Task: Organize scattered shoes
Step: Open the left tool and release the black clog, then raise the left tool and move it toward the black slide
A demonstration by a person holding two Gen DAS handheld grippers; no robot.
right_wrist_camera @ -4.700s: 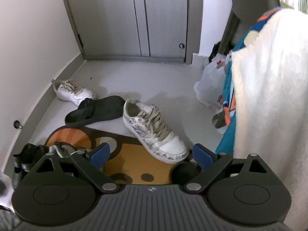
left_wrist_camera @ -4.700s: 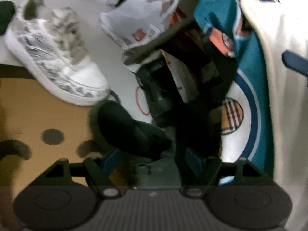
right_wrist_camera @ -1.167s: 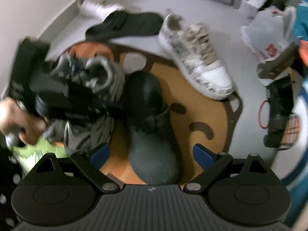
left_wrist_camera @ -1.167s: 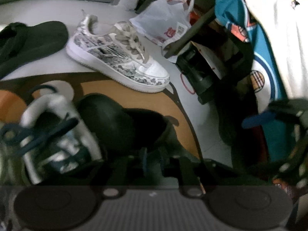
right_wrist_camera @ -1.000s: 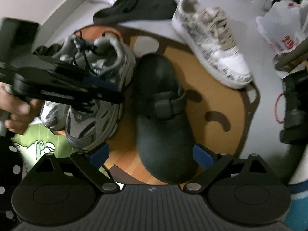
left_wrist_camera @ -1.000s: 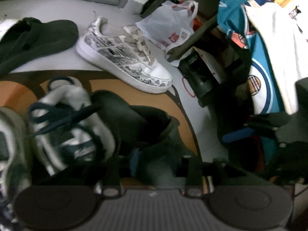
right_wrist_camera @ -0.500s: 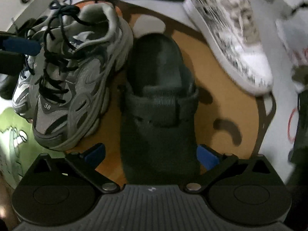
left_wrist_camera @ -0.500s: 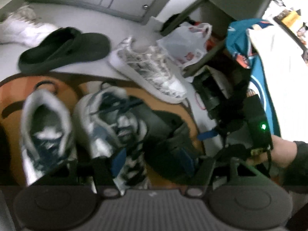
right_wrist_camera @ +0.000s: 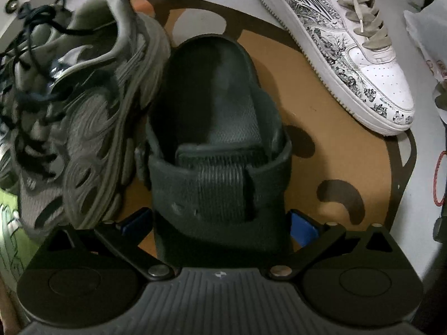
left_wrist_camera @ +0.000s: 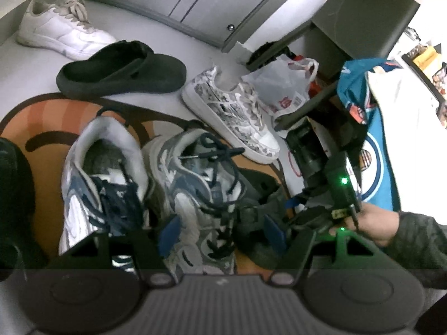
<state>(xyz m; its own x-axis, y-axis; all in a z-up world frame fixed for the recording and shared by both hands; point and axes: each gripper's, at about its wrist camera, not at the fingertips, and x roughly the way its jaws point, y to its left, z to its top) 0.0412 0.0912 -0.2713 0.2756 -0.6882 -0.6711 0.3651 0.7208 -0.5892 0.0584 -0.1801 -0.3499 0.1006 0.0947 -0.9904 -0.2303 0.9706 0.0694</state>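
Dark clog (right_wrist_camera: 218,139) upright on the mat, beside grey laced sneakers (left_wrist_camera: 195,189), patterned sneaker (right_wrist_camera: 349,44) near

Lighting is uneven in both views: the pale floor (left_wrist_camera: 195,53) and closet door at the top of the left wrist view are bright, the lower half dim. The grey running shoe (right_wrist_camera: 83,117) shows soft motion blur; the patterned white sneaker (right_wrist_camera: 349,44) is sharp and well lit. The black clog (right_wrist_camera: 218,145) sits in deep shadow, detail muddy. Fisheye bending and black vignetting mark all corners.

Grey sneaker (right_wrist_camera: 83,128) crowds black clog (right_wrist_camera: 218,128); mat (right_wrist_camera: 329,128) opposite bare.
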